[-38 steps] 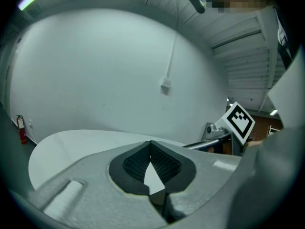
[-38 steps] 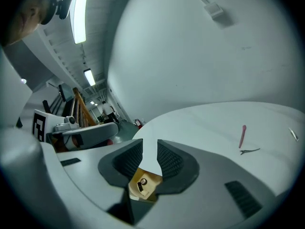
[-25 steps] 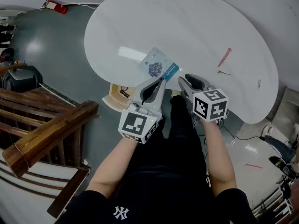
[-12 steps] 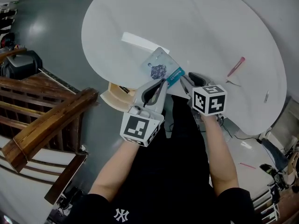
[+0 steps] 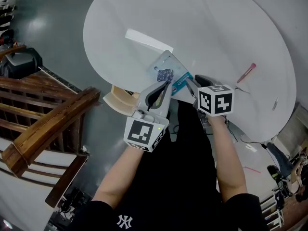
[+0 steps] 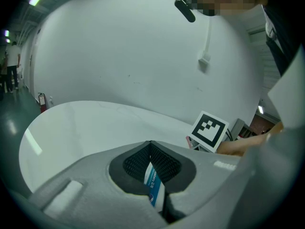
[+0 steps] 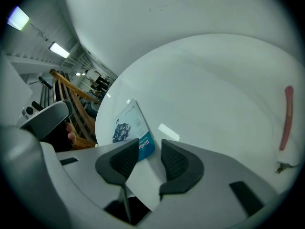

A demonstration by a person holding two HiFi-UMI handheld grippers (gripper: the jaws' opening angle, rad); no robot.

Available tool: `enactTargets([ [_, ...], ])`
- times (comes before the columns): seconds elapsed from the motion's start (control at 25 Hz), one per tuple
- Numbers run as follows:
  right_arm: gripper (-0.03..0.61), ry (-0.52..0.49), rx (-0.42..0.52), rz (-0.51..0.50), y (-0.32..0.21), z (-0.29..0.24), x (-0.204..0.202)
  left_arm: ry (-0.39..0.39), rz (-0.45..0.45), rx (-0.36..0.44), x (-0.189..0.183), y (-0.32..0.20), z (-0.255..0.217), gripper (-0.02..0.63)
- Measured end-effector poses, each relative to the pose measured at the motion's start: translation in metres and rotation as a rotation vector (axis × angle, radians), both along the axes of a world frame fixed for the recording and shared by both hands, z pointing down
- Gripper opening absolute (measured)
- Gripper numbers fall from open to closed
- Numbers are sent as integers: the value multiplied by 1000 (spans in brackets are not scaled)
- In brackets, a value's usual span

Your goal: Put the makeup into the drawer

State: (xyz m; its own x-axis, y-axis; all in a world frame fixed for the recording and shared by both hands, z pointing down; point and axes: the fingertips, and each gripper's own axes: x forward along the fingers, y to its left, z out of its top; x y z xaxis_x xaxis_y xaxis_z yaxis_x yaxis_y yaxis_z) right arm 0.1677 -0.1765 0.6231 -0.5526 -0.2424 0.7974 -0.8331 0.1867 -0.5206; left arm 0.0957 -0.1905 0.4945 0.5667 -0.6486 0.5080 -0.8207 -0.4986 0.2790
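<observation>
Table (image 5: 216,28): white, rounded, filling the far half of the scene.
Packet (image 5: 169,72): flat card with a dark picture and a blue strip, at the table's near edge.
Left gripper (image 5: 166,83): tips at the packet's near edge.
Right gripper (image 5: 190,83): just right of the left one, tips by the packet's near right corner.
Pink stick (image 5: 246,72): on the table, right of the packet, well apart.
Pale wooden box (image 5: 118,100): below the table's near-left edge.
Wooden railing (image 5: 48,131): near left.

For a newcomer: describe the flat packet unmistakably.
Start at the big white table; at its near edge, the left tool pinches a flat packet. Unlike the thin pink stick farther right, it is a pale card with a blue strip.
</observation>
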Motion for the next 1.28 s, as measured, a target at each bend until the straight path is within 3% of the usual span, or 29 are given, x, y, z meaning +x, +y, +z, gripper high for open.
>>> enactTargets([
  [0.48,152,-108,-131,17,-2,0,0,10,-11,-14,-3,-14,5,10],
  [0.76,136,-91,-157,-18,0,2,-6,8,-13,-15,-1,-17,7,10],
  [1.28,20,-121,-177,-104,5,14,-8,-6,-46,-23,2,-19,13,11],
])
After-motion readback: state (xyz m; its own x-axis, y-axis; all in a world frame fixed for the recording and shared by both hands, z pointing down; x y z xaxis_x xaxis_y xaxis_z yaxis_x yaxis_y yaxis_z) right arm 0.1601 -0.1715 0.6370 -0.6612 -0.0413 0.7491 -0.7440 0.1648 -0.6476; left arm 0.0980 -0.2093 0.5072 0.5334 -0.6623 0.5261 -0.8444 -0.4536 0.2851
